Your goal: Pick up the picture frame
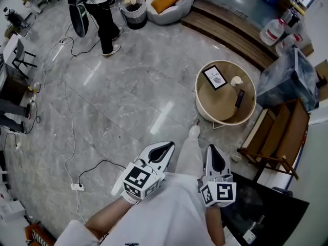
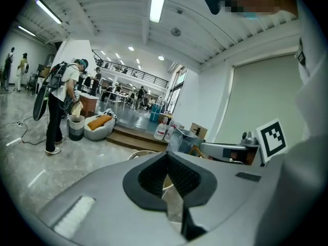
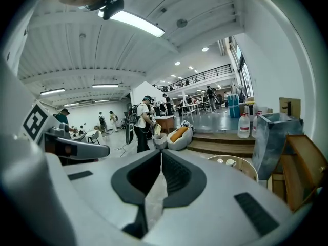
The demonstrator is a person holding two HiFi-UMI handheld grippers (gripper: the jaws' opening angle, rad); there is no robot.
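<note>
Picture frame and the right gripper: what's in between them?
In the head view, only bare grey floor and the near rim of the round table lie between the right gripper and the picture frame.

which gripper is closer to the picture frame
Right, narrowly. The right gripper is in line with the picture frame, short of the round table; the left gripper is further off to the left.

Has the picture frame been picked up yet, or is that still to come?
Nothing looks done yet. The picture frame sits untouched on the round table. The left gripper and right gripper are shut, empty, held near the person's body. Left to do: approach, open, grasp, lift.
</note>
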